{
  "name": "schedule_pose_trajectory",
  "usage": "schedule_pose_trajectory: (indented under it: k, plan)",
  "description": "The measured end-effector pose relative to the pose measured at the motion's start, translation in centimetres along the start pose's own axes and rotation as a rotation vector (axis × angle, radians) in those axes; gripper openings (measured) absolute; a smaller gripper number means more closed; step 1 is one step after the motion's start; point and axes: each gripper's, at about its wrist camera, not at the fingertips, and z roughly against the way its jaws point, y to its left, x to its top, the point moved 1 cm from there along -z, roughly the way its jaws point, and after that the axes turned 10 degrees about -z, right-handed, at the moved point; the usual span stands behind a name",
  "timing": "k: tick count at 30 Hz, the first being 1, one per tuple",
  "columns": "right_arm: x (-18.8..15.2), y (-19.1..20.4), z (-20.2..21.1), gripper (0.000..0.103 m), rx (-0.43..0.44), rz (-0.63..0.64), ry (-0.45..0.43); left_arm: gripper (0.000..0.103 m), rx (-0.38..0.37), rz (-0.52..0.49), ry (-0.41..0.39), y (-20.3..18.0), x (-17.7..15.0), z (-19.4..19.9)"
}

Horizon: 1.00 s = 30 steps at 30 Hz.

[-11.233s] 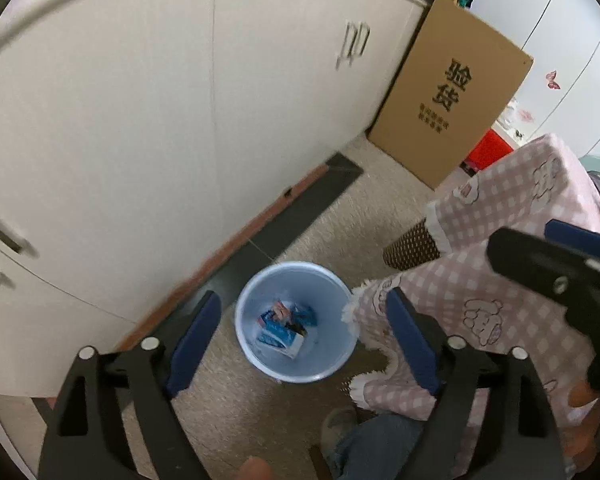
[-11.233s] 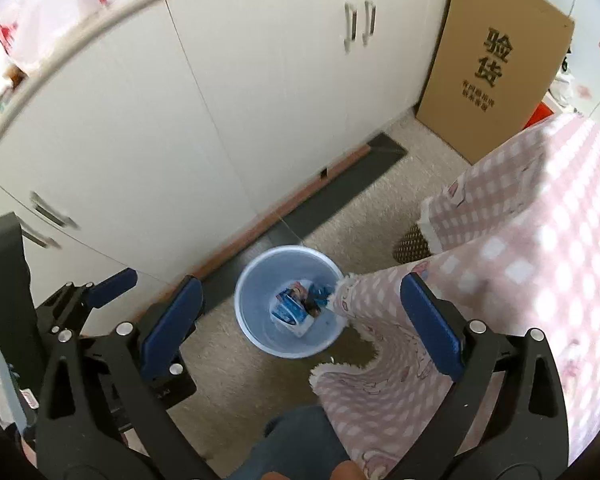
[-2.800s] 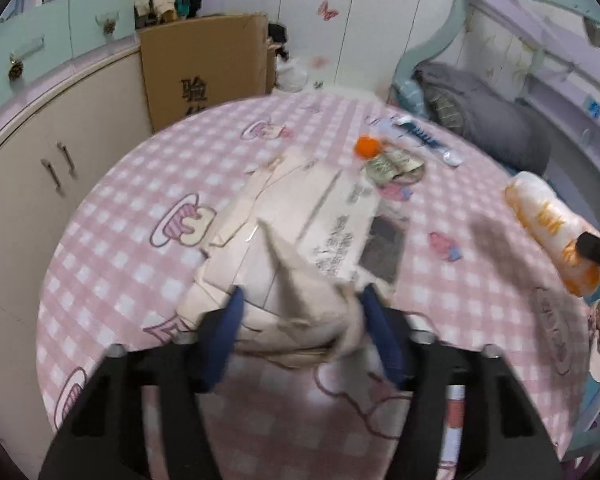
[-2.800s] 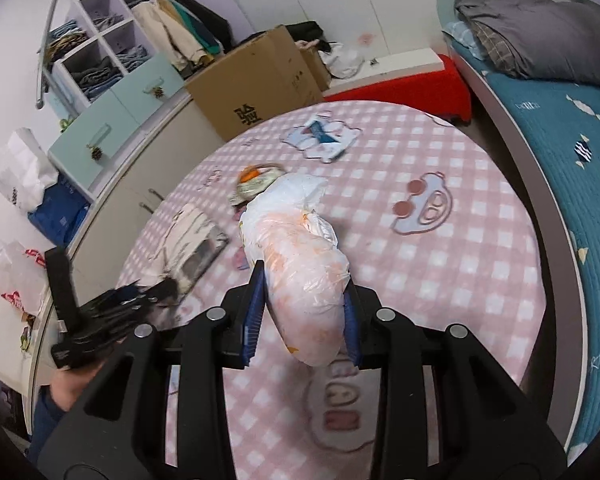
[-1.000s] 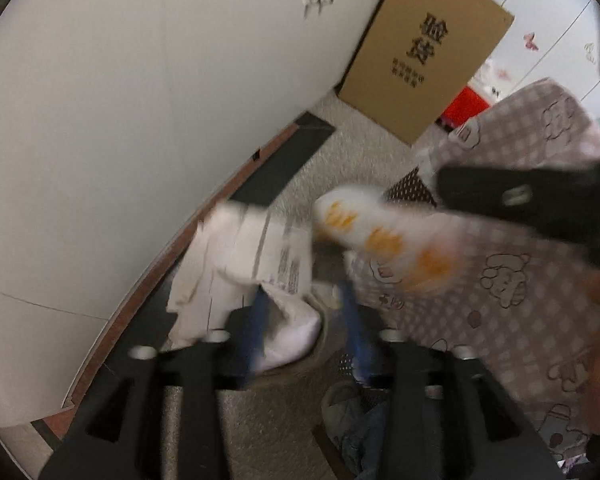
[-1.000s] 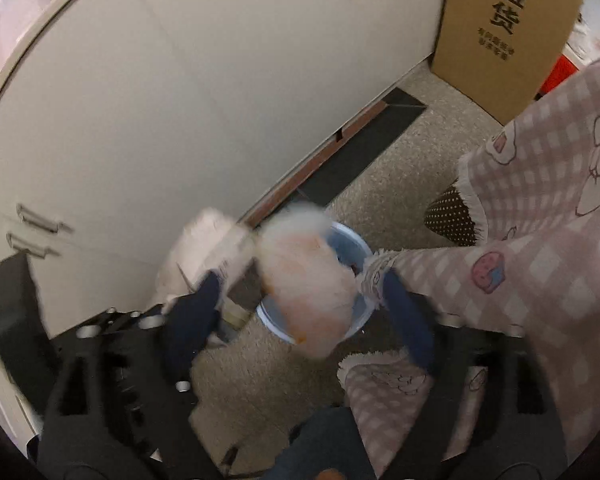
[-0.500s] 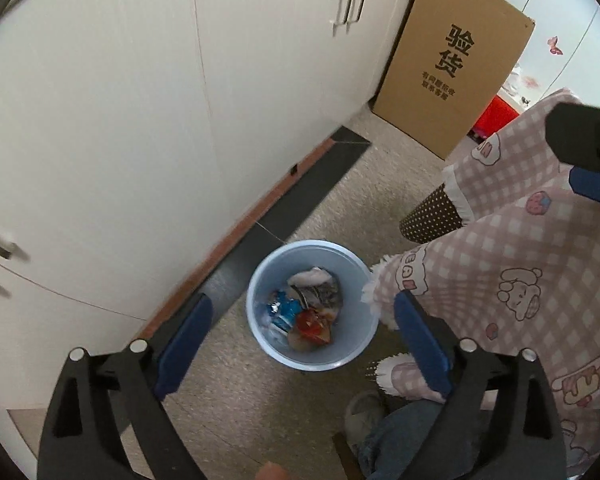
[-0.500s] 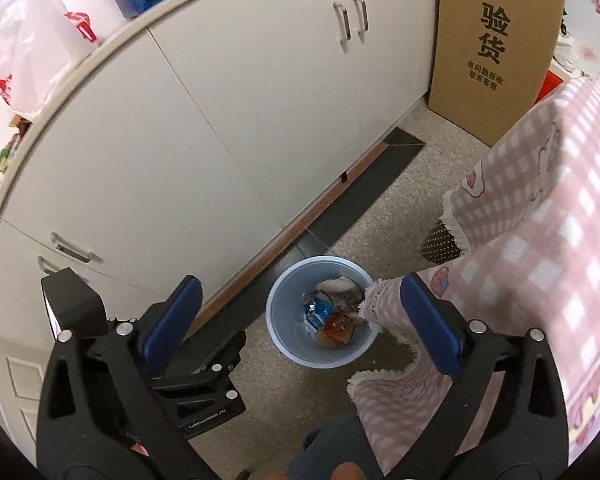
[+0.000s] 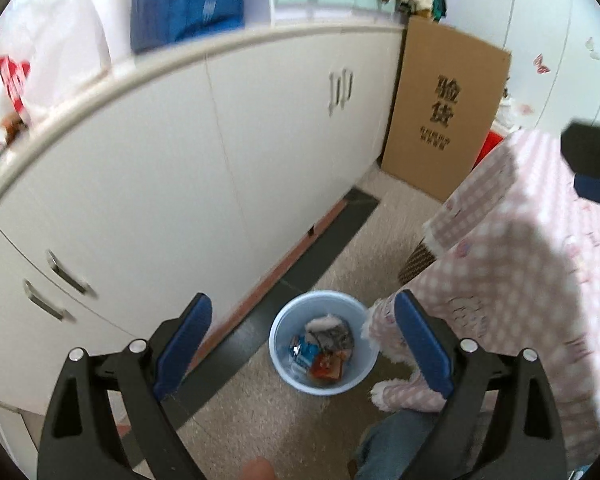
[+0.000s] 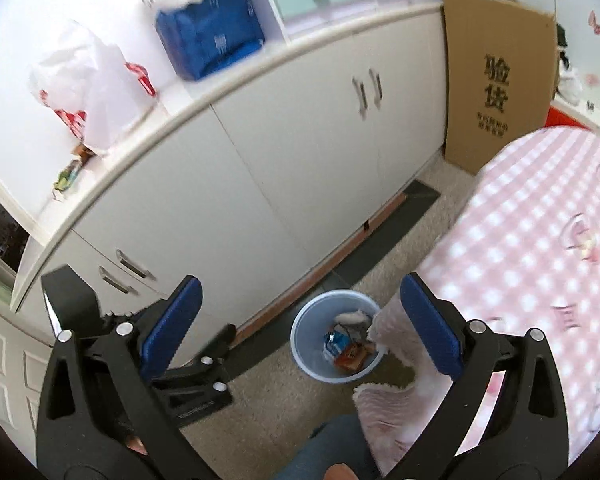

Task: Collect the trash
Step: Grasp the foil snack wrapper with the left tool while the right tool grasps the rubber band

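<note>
Pale-blue plastic, the waste bin (image 9: 324, 346) stands on the speckled floor (image 9: 260, 412), and the trash (image 9: 320, 354) lies inside it: a blue-and-white packet, an orange wrapper and a crumpled grey-white wad, heaped toward the bin's right side. No long axis stands out in the heap. The bin sits between the white cabinet (image 9: 220, 184) on the left and the hanging hem of the pink checked cloth (image 9: 520, 280) on the right; the hem's fringe touches or overlaps the bin's right rim in both views.

From either pair of tongs the bin lies straight ahead and well below, framed in the gap between the blue pads. The left tongs (image 9: 302, 346) stand spread wide with nothing between them, and the right tongs (image 10: 300, 326) likewise gape empty. In the right wrist view the left tongs' black frame shows at lower left, on the cabinet side.

Neither hand looks clearly nearer the bin. Any further trash would have to be sought on the worktop under the cloth, which lies right and far of the bin, on the right hand's side; none shows on the part in view.
</note>
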Motion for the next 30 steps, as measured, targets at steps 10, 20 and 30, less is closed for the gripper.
schedule_pose_trajectory:
  k: [10, 20, 30]
  plan:
    - [-0.4, -6.5, 10.0, 0.097, -0.015, -0.099, -0.155, 0.091, -0.021, -0.085, -0.161, -6.3, 4.0, 8.3]
    - [-2.5, -15.6, 23.5, 0.097, -0.194, -0.237, -0.399, 0.096, -0.108, -0.180, -0.343, -15.4, 6.5, 15.2]
    - [-5.8, -26.0, 30.9, 0.097, -0.469, -0.385, -0.467, 0.098, -0.253, -0.284, -0.447, -24.6, 7.6, 16.9]
